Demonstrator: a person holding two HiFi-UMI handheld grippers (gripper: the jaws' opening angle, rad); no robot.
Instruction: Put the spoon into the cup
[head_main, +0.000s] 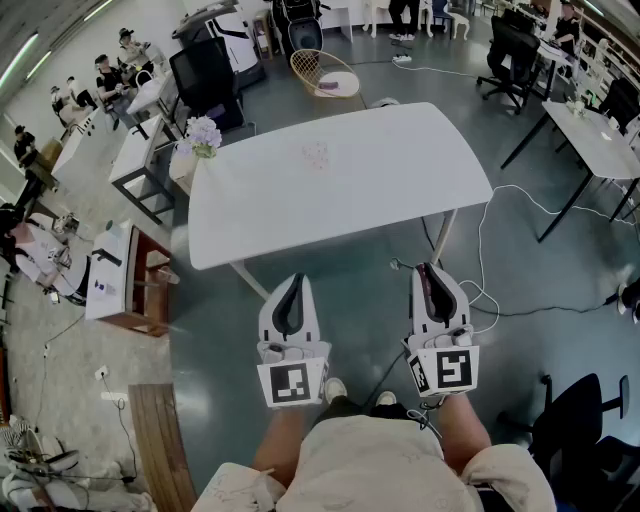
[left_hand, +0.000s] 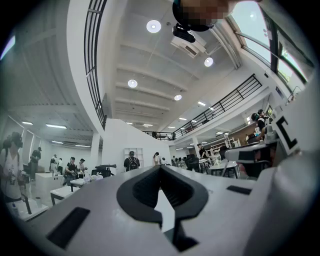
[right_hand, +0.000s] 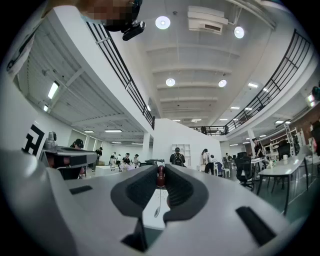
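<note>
Spoon (right_hand: 160, 176): its dark red end is pinched at the jaw tips of the right hand-held gripper (head_main: 429, 268), at lower centre-right of the head view. The long axis lies along the jaws and points up-frame toward the bench (head_main: 400, 170). A thin stem seems to trail back between the jaws.

Left hand-held gripper (head_main: 295, 280): at lower centre-left, jaws closed together and empty.

Both hand-held grippers are below the bench's near edge in the frame.

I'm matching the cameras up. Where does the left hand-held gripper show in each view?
Head view: left hand-held gripper, lower left of centre, below the white table.
Left gripper view: its own shut jaws fill the bottom.
Right gripper view: that gripper side-on at left edge.
Shared landmark: the backpack wearer, ahead in both gripper views; not in head view.
</note>
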